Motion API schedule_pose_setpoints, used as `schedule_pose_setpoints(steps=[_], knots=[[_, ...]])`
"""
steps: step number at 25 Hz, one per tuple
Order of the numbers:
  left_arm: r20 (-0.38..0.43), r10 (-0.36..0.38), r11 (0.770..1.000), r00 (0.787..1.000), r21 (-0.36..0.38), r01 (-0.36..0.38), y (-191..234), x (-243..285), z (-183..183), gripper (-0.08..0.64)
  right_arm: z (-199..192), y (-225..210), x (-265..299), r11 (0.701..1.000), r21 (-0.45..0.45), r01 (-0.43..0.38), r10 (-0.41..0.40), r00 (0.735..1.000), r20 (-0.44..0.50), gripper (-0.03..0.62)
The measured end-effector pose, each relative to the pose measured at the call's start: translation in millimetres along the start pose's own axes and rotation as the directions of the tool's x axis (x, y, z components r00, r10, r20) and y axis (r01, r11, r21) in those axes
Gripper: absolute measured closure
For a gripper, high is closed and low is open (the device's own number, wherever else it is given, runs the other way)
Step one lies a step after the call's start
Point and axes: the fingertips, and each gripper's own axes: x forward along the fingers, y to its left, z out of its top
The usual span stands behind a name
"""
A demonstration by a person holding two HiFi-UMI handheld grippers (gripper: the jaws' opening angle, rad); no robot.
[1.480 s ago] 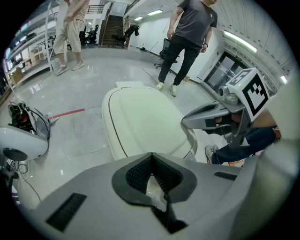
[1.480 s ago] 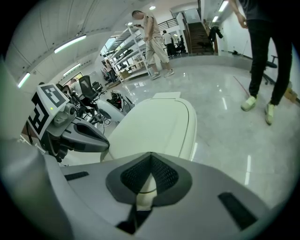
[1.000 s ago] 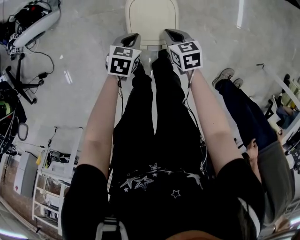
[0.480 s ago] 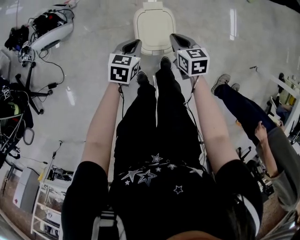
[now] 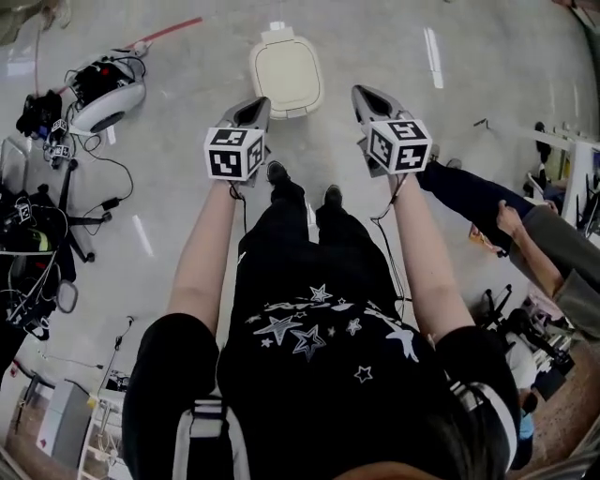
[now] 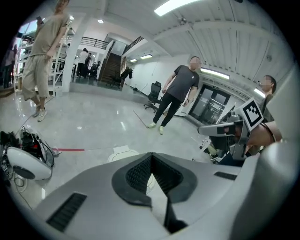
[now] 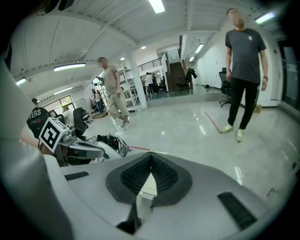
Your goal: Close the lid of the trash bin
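Observation:
The cream trash bin (image 5: 286, 77) stands on the glossy grey floor ahead of my feet, with its lid lying flat down. My left gripper (image 5: 256, 108) is held in the air short of the bin's near left corner, its jaws shut with nothing between them. At the same height, my right gripper (image 5: 367, 96) hangs to the right of the bin, also shut and empty. Neither touches the bin. In the left gripper view a pale part of the bin (image 6: 121, 153) shows just past the left gripper (image 6: 151, 157). The right gripper (image 7: 151, 157) points across the floor.
A white pod-shaped machine (image 5: 105, 89) with cables lies at the left, and dark gear (image 5: 28, 234) sits further down that side. A person (image 5: 525, 234) crouches at the right. A red tape line (image 5: 173, 28) runs behind the bin. People (image 6: 176, 93) stand further off.
The bin now sits farther ahead and shows whole. Both grippers have drawn back from its lid and spread wider apart. My feet have stepped back.

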Motion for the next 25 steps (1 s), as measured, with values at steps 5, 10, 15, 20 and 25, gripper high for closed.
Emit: schedule_pose_setpoints(steps=[5,10,15,20,25], knots=[[0.073,0.007,1.0,0.997,-0.003,-0.007,-34,-31,17,0.549,2,5,-45,1.0,0.024,-0.008,0.007,0.999,0.044,0.597],[0.138,0.035,0.999,0.99,0.023,-0.039,-72,-65,21,0.549,7,25,-76,0.997,-0.014,-0.073,0.074,0.992,0.103,0.597],[0.192,0.066,0.996,0.979,0.046,-0.076,-126,-105,16,0.549,1,46,-126,0.989,-0.04,-0.145,0.149,0.976,0.161,0.597],[0.262,0.075,0.994,0.962,0.058,-0.093,-185,-144,7,0.549,-20,55,-184,0.981,-0.056,-0.187,0.194,0.959,0.205,0.597],[0.317,0.082,0.991,0.945,0.071,-0.11,-245,-180,-14,0.549,-52,61,-246,0.97,-0.093,-0.224,0.24,0.941,0.237,0.597]])
